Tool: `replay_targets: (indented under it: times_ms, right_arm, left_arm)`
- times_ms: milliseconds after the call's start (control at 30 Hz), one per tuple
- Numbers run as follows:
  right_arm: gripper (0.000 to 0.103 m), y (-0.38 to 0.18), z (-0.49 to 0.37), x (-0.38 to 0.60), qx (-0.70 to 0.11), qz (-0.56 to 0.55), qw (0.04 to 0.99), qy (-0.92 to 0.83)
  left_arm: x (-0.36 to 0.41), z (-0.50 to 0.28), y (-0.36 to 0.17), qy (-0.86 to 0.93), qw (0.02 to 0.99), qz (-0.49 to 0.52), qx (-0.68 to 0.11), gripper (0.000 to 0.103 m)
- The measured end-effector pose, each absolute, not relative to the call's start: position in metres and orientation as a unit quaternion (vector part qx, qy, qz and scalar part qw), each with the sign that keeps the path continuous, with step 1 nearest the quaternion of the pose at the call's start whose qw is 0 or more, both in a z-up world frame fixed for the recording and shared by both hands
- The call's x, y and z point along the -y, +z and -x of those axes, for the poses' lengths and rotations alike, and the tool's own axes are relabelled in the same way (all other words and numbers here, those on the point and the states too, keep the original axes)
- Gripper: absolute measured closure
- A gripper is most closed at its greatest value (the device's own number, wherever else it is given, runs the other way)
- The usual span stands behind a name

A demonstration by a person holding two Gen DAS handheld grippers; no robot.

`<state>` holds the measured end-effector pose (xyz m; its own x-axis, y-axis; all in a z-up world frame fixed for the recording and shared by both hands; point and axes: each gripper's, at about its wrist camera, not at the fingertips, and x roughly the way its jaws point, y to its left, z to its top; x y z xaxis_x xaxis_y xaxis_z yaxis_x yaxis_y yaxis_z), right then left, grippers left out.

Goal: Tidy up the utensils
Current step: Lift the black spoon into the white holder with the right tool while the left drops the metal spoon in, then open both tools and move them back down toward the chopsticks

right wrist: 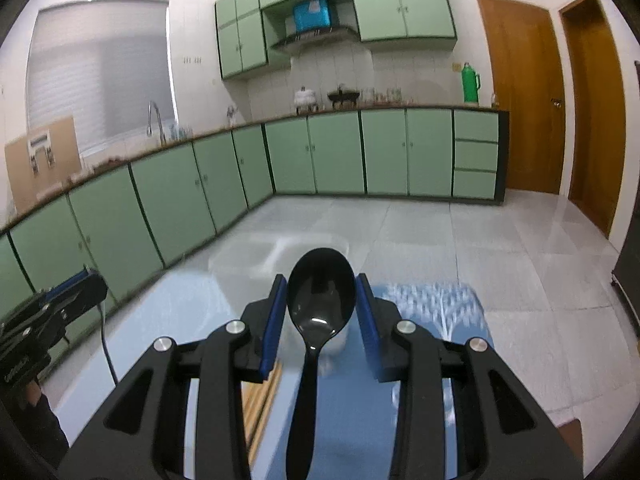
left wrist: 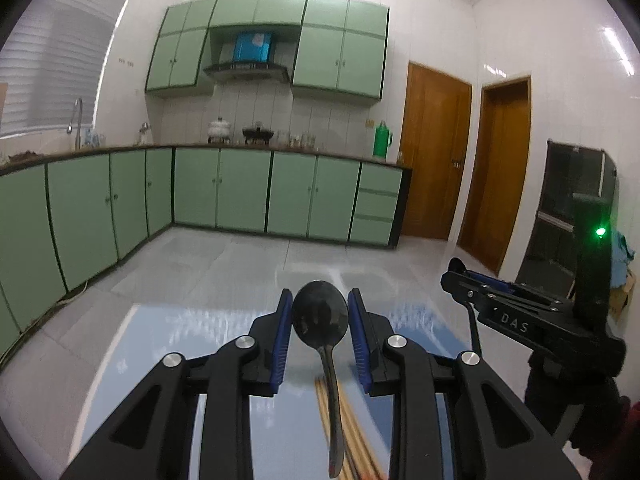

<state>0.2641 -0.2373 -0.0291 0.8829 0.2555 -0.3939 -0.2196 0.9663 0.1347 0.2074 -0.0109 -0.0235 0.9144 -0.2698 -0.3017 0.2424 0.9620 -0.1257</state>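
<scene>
My left gripper (left wrist: 319, 300) is shut on the bowl of a black spoon (left wrist: 320, 320); the blue pads press its two sides and the handle runs back toward the camera. My right gripper (right wrist: 321, 284) holds a second black spoon (right wrist: 320, 304) the same way, bowl up between the pads. Both are lifted above the blue table (left wrist: 168, 344). Wooden chopsticks (left wrist: 356, 436) lie on the table under the left spoon and show again as chopsticks (right wrist: 260, 396) in the right wrist view. Each view catches the other tool: the right gripper (left wrist: 460, 276) and the left gripper (right wrist: 90, 280).
A blurred clear container (right wrist: 280, 252) stands at the table's far edge, a white cup-like thing (right wrist: 340, 340) behind the right spoon, a blue patterned cloth (right wrist: 444, 308) to the right. Green cabinets (left wrist: 240, 192) line the far walls, beyond a tiled floor (right wrist: 460, 240).
</scene>
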Motion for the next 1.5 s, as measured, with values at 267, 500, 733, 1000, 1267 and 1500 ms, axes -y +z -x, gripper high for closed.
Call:
replay_targets:
  times_ms: [267,500,733,1000,1267,1500]
  right_arm:
    - [0.07,0.01,-0.33,0.238,-0.157,-0.065,0.978,0.122]
    - [0.07,-0.001,-0.394,0.243,-0.155,-0.084,0.98,0.097]
    - [0.069,-0.039,-0.433,0.241,-0.196,-0.084,0.974,0.081]
    - [0.055,-0.045,-0.407,0.243,-0.212,-0.097,0.967,0.098]
    - [0.031,-0.032,-0.336,0.258,-0.244,-0.112,0.958,0.103]
    - [0.022,-0.066,-0.244,0.261,-0.315,-0.102,0.937,0.11]
  left_arm:
    - [0.018,-0.282,0.032,-0.122,0.987,0.064,-0.086,0.075]
    - [0.026,-0.345,0.018,-0.106,0.988,0.069,-0.087,0.075]
    - [0.031,-0.37,-0.024,-0.1,0.984,0.07,-0.13,0.075]
    - [0.022,-0.349,-0.025,-0.1,0.982,0.067,-0.148,0.074]
    - [0.016,-0.294,-0.013,-0.097,0.978,0.058,-0.175,0.062]
    - [0.011,-0.219,-0.052,-0.095,0.96,0.022,-0.264,0.048]
